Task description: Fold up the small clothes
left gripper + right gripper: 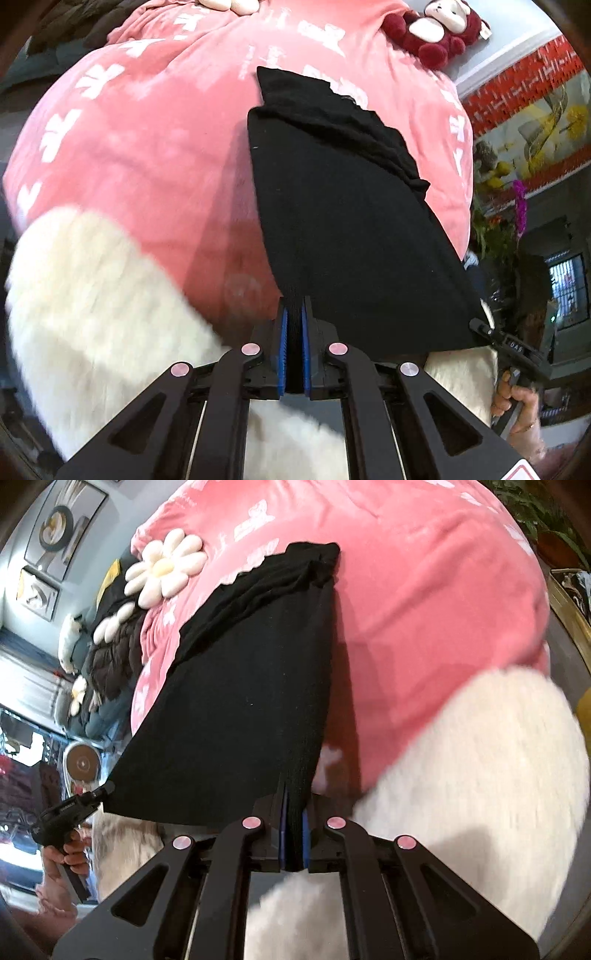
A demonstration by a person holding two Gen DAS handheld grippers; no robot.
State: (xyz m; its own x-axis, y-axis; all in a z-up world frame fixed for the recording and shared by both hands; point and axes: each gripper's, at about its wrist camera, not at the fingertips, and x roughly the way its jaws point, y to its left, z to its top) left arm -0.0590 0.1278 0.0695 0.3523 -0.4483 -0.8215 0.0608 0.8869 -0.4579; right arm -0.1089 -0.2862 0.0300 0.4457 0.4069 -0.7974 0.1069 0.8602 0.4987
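Observation:
A black garment [343, 229] is stretched between my two grippers, lifted at its near edge above a pink blanket [140, 155]; its far end lies crumpled on the blanket. My left gripper [294, 314] is shut on one near corner of the garment, cloth pinched between its blue pads. My right gripper [294, 805] is shut on the other near corner of the black garment [240, 701]. The right gripper also shows in the left wrist view [480, 326], and the left gripper in the right wrist view [105, 790], each at a garment corner.
A white fluffy cloth [92, 314] lies under the grippers and shows in the right wrist view [480, 775]. A red and white plush toy [439, 29] and a flower-shaped cushion [166, 568] rest on the pink blanket [424, 609]. A dark quilted jacket [114, 657] lies at the blanket's edge.

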